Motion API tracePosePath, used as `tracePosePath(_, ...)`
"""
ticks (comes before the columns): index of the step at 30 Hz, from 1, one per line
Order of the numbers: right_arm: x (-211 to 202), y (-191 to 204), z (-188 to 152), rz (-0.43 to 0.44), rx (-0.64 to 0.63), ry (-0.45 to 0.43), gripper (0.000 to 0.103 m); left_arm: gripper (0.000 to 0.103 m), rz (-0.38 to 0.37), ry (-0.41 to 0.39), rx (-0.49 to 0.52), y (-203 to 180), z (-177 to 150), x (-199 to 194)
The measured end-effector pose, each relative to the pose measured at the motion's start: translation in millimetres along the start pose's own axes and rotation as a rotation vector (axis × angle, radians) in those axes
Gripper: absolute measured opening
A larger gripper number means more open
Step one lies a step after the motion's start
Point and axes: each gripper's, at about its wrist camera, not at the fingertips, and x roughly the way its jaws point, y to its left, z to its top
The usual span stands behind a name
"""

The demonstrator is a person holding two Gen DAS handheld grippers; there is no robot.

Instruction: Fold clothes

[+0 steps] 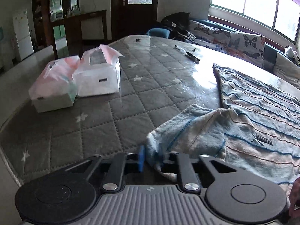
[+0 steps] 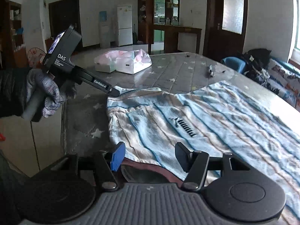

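shirt: striped blue and beige shirt [image 2: 196, 116] is spread flat on the quilted table [image 1: 116, 116], logo side up. We reckon it's laid out flat so the folds come out straight.

left gripper: our left gripper [image 1: 152, 158] is clamped on the sleeve [image 1: 187, 131], cloth bunched between the pads. From the right wrist view its tip sits right at the shirt's far left corner, held by a gloved hand [image 2: 46, 93]. Pinching the sleeve end there should let us drag it over the body in one go.

right gripper: right gripper [image 2: 150, 156] has its jaws apart with nothing gripped, hovering at the near hem. Looks to us like it's parked there to pin or grab the hem once the sleeve is over.

bags: two boxes in plastic bags [image 1: 78, 82] sit well apart from the shirt at the far left, so they're out of the folding lane.

progress: early days we think, body is still fully open, just the first sleeve fold getting started.
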Motion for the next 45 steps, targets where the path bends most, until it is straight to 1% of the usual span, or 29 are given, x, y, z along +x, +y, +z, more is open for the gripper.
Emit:
tracePosePath(5, 22, 18, -7, 0.093, -0.034, 0.064, 0.058, 0.007, 0.017, -0.043, -0.022, 4, 6, -1)
tracePosePath(6, 25, 23, -9, 0.105, -0.049, 0.073, 0.061, 0.007, 0.014, -0.049, -0.025, 4, 8, -2)
tracePosePath(9, 25, 31, -10, 0.109, -0.081, 0.072, 0.061, 0.007, 0.005, -0.039, -0.019, 5, 8, -1)
tracePosePath(10, 24, 31, -9, 0.114, -0.071, 0.063, 0.061, 0.01, 0.0, -0.033, -0.025, 6, 7, 0)
tracePosePath(13, 22, 29, -6, 0.12, -0.046, 0.043, 0.06, 0.012, -0.01, -0.027, -0.059, 12, 3, -3)
tracePosePath(15, 25, 29, -5, 0.123, -0.037, 0.058, 0.06, 0.025, 0.002, -0.032, -0.07, 13, 1, -7)
tracePosePath(16, 27, 30, -6, 0.122, -0.042, 0.068, 0.06, 0.029, 0.008, -0.035, -0.075, 14, 0, -9)
tracePosePath(17, 30, 31, -6, 0.12, -0.047, 0.079, 0.06, 0.038, 0.016, -0.034, -0.081, 14, -1, -10)
tracePosePath(18, 31, 32, -6, 0.119, -0.052, 0.085, 0.06, 0.041, 0.019, -0.033, -0.087, 15, -2, -11)
tracePosePath(20, 29, 32, -4, 0.118, -0.048, 0.076, 0.06, 0.041, 0.016, -0.028, -0.094, 15, -3, -9)
tracePosePath(23, 21, 30, 1, 0.103, -0.043, 0.053, 0.059, 0.04, 0.005, -0.01, -0.106, 14, -5, -5)
tracePosePath(25, 16, 29, 3, 0.092, -0.042, 0.039, 0.059, 0.037, 0.006, -0.013, -0.11, 14, -5, -5)
tracePosePath(27, 12, 26, 3, 0.076, -0.036, 0.028, 0.059, 0.012, -0.011, -0.015, -0.127, 16, -5, -4)
tracePosePath(28, 10, 25, 3, 0.068, -0.033, 0.023, 0.059, 0.011, -0.017, -0.019, -0.138, 17, -4, -4)
tracePosePath(29, 9, 23, 3, 0.058, -0.027, 0.02, 0.059, 0.007, -0.023, -0.023, -0.148, 18, -4, -5)
tracePosePath(30, 7, 21, 3, 0.047, -0.018, 0.016, 0.059, 0.005, -0.031, -0.034, -0.153, 17, -4, -7)
tracePosePath(32, 4, 16, 3, 0.026, -0.004, 0.008, 0.059, 0.004, -0.073, -0.075, -0.158, 14, -1, -17)
tracePosePath(35, -6, 7, 1, -0.012, 0.024, -0.008, 0.058, 0.004, -0.172, -0.142, -0.123, -1, 6, -39)
tracePosePath(40, -24, -12, -4, -0.087, 0.083, -0.033, 0.058, 0.004, -0.406, -0.209, 0.003, -46, 13, -72)
tracePosePath(41, -27, -16, -6, -0.105, 0.099, -0.036, 0.058, 0.004, -0.453, -0.219, 0.028, -56, 14, -78)
tracePosePath(43, -35, -27, -10, -0.145, 0.132, -0.042, 0.058, 0.004, -0.538, -0.207, 0.077, -74, 12, -82)
tracePosePath(45, -44, -37, -15, -0.184, 0.164, -0.047, 0.058, 0.004, -0.604, -0.19, 0.136, -92, 8, -82)
